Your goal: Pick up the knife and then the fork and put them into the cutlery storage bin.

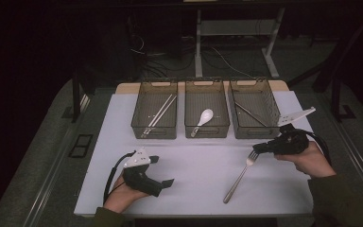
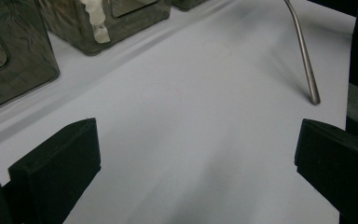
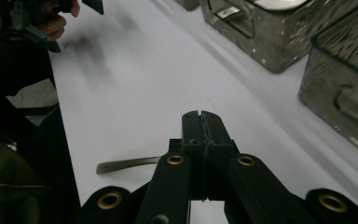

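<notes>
White mat (image 1: 194, 156) covers most of the table; its near half is open between the two hands, three dark mesh bins line the far edge. Left bin (image 1: 155, 109) has chopsticks (image 1: 160, 113), middle bin (image 1: 207, 109) a white spoon (image 1: 203, 118), right bin (image 1: 254, 109) a thin utensil, type unclear. Right gripper (image 1: 259, 147) sits at the right side of the mat, just near of the right bin, pointing left; jaws closed flat together in the right gripper view (image 3: 200, 122), clamped on the fork (image 1: 240, 176) near its tine end. Fork slants down and toward the near side, handle tip at or just off the mat, contact unclear; handle also pokes out left below the jaws (image 3: 128, 164). Right hand (image 1: 307, 158) wraps the body from the right, forearm along the right mat edge. Left gripper (image 1: 163, 171) rests near-left, jaws wide apart with nothing between them, bare mat ahead (image 2: 196, 140), pointing right toward the fork handle (image 2: 305, 60). Left hand (image 1: 120, 194) at the near mat edge.
</notes>
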